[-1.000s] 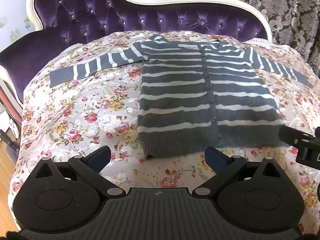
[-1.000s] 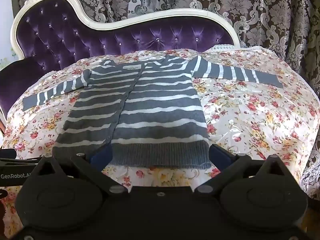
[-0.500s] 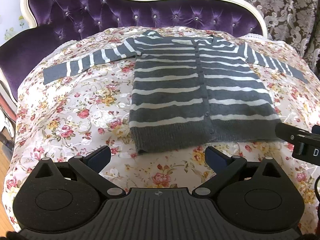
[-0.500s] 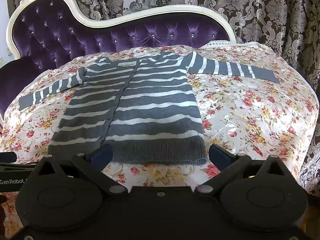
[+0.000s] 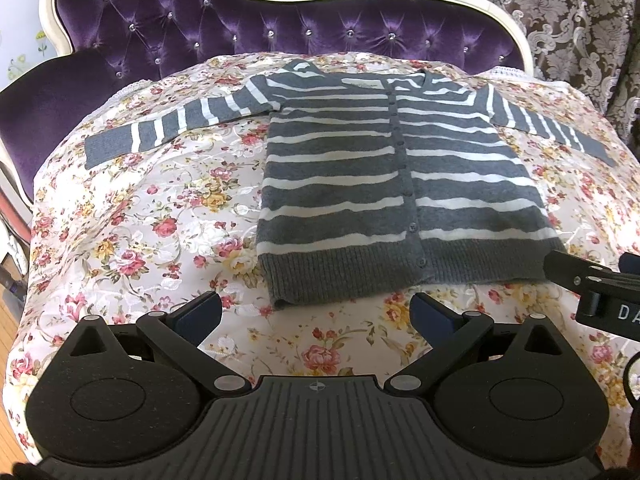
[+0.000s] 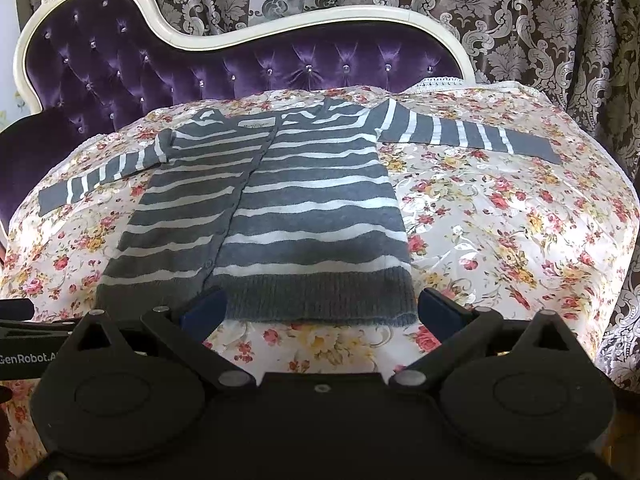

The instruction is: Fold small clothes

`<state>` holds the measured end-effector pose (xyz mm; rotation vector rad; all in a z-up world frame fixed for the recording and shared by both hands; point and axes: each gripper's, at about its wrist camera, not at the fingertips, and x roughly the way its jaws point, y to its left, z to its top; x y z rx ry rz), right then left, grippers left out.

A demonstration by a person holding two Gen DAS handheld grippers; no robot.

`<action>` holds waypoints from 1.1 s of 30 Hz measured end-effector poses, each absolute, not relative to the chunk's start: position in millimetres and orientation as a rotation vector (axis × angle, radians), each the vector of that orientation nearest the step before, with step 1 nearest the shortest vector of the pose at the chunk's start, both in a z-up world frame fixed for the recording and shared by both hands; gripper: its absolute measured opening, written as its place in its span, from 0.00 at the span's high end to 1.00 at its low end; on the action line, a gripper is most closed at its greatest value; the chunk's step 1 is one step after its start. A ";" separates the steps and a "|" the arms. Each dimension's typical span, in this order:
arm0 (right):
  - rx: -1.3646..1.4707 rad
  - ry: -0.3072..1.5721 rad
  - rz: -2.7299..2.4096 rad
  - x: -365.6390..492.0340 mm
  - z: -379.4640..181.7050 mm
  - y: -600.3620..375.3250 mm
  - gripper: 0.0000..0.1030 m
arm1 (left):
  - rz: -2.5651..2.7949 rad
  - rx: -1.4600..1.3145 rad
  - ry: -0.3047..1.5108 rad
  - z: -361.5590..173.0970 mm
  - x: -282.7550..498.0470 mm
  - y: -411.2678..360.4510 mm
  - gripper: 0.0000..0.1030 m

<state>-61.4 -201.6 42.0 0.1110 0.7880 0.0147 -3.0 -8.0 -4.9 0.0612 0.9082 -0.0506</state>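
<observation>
A grey cardigan with white stripes [image 5: 396, 196] [image 6: 280, 216] lies flat and buttoned on a floral cloth, both sleeves spread sideways. My left gripper [image 5: 316, 314] is open just in front of the hem's left corner, with nothing between its fingers. My right gripper [image 6: 320, 312] is open too, its blue pads level with the ribbed hem near the right corner and holding nothing. The right gripper's black body [image 5: 592, 288] shows at the right edge of the left wrist view. Part of the left gripper [image 6: 24, 344] shows at the left edge of the right wrist view.
The floral cloth [image 5: 132, 232] [image 6: 520, 232] covers a purple tufted sofa [image 5: 200, 24] [image 6: 160, 64] with a cream frame. Patterned curtains [image 6: 520, 12] hang behind. The cloth falls away at the front and side edges; wooden floor [image 5: 8, 316] shows at the far left.
Both grippers have drawn back a little from the cardigan, and a strip of floral cloth now lies between the hem and the fingers. Both stay open.
</observation>
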 end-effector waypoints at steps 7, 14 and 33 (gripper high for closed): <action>0.112 0.792 0.013 -61.2 40.7 -201.1 0.01 | -0.052 0.062 0.911 -6.7 -4.2 -9.6 0.02; 0.115 0.796 0.013 -61.5 39.0 -199.7 0.01 | -0.051 0.057 0.919 -8.7 -4.3 -8.7 0.02; 0.117 0.800 0.018 -61.8 37.3 -197.8 0.01 | -0.047 0.051 0.929 -11.2 -4.3 -7.1 0.02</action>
